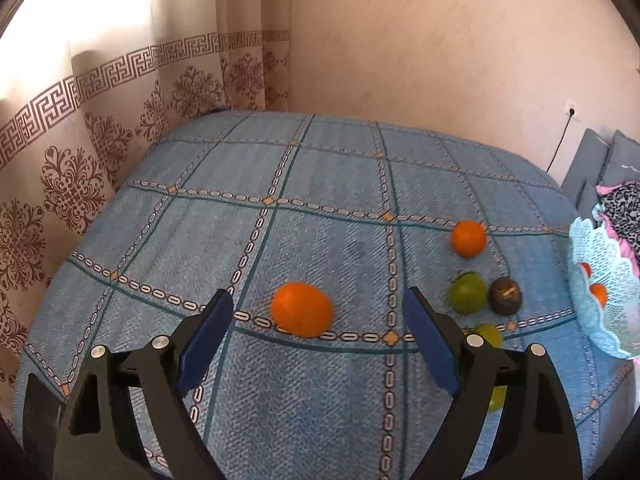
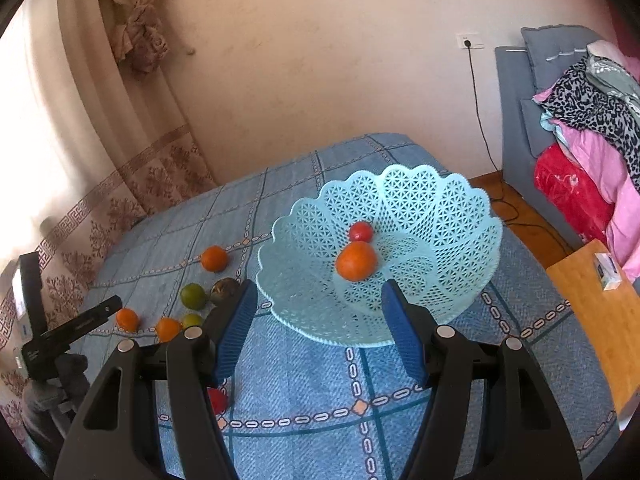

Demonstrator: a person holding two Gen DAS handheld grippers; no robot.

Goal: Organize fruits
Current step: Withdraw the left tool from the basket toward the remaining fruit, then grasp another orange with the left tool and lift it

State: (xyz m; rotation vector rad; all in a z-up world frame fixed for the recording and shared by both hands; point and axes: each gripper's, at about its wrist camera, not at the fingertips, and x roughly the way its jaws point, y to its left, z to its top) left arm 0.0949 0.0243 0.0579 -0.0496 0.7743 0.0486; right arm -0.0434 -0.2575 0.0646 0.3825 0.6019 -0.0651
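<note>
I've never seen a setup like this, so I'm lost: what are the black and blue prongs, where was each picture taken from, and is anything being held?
Each picture comes from a camera on a hand-held gripper that a person carries. The prongs are its two fingers. The left hand-held gripper is open, with an orange lying on the blue bedspread ahead of it, not gripped. The right hand-held gripper is open too, facing a pale blue basket that holds an orange fruit and a red fruit. More fruit lies loose on the bedspread. Nothing is held.
</note>
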